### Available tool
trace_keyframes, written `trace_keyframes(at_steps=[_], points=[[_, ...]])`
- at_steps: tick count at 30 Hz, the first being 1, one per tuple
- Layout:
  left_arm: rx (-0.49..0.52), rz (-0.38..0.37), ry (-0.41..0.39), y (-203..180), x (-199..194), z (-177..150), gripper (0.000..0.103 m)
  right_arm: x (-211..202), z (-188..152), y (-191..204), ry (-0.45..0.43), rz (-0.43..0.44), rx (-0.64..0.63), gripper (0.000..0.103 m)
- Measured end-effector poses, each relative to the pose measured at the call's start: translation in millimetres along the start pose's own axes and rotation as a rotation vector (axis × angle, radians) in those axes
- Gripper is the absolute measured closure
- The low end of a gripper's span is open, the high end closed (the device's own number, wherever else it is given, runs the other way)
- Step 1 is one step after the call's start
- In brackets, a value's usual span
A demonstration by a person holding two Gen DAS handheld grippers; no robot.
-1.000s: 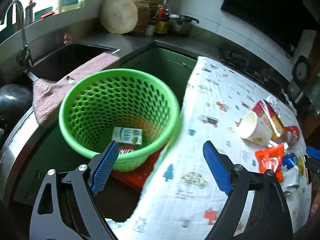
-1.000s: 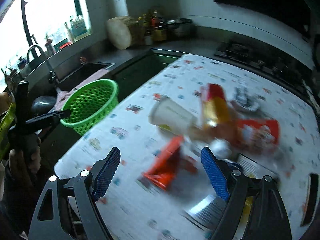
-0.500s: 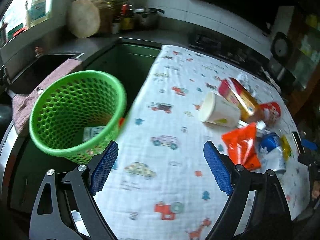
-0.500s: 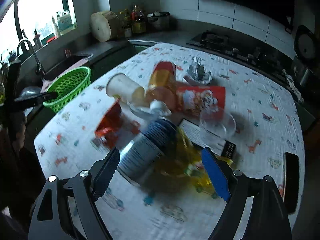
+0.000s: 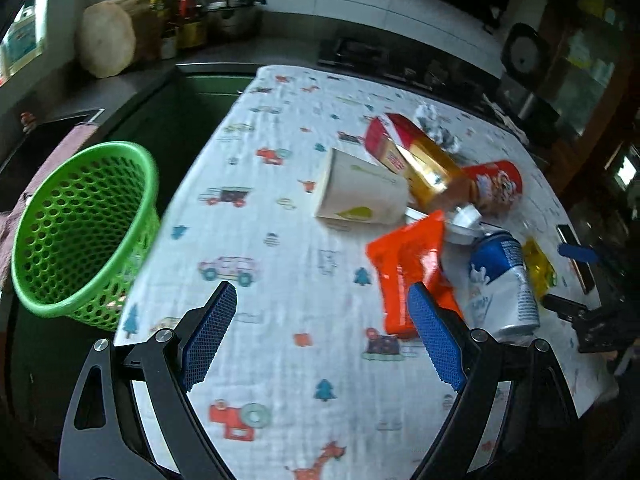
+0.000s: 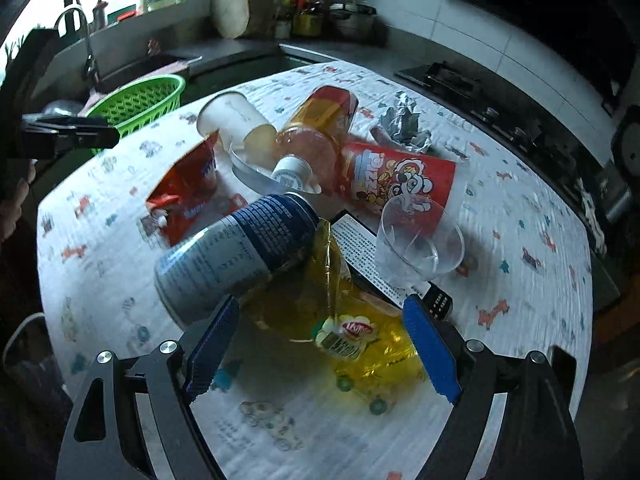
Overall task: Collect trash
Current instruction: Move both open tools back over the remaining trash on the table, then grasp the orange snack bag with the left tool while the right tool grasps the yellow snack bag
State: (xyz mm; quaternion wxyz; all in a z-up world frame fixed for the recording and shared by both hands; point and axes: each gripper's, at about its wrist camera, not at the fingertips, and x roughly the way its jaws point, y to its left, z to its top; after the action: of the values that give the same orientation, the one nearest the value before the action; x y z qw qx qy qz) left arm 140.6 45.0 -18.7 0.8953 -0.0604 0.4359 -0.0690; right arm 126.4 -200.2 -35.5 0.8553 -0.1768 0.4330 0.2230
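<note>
your right claw [image 6: 320, 344] hangs spread and empty over the yellow wrapper [image 6: 360, 332] at the counter's near edge. it looks light, limp and slippery, so pinch a crumpled fold.

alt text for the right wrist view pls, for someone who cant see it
An open right gripper hovers over a yellow wrapper and a blue-and-white can lying on its side, part of a trash pile on a table with a patterned cloth. A green basket sits beyond the table's far left edge.
</note>
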Motion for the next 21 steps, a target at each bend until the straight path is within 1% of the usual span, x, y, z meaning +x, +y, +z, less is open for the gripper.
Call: trace_keyframes(at_steps=[6, 8, 11, 13, 14, 16, 21], points=[[0.048, -0.036, 0.035, -24.2, 13.8, 0.6, 0.017, 20.9, -1.0, 4.9, 0.040, -0.037, -0.086, 0.022], [0.064, -0.046, 0.044, -30.7, 17.6, 0.1, 0.017, 26.5, -2.5, 6.5, 0.056, -0.048, -0.100, 0.024], [0.085, -0.063, 0.060, -40.7, 24.2, 0.2, 0.017, 29.2, -5.2, 7.6, 0.060, -0.078, -0.110, 0.031], [0.097, -0.079, 0.072, -47.4, 28.6, 0.3, 0.017, 29.0, -6.7, 4.7, 0.062, -0.100, -0.104, 0.039], [0.101, -0.088, 0.078, -51.1, 31.5, 0.6, 0.017, 28.1, -7.2, 2.8, 0.062, -0.106, -0.097, 0.040], [0.106, -0.096, 0.086, -55.4, 35.5, 1.2, 0.018, 25.1, -8.2, 0.6, 0.056, -0.109, -0.089, 0.047], [0.098, -0.117, 0.113, -65.0, 49.1, 6.3, 0.018, 18.3, -11.4, -5.1, 0.049, -0.113, -0.047, 0.057]])
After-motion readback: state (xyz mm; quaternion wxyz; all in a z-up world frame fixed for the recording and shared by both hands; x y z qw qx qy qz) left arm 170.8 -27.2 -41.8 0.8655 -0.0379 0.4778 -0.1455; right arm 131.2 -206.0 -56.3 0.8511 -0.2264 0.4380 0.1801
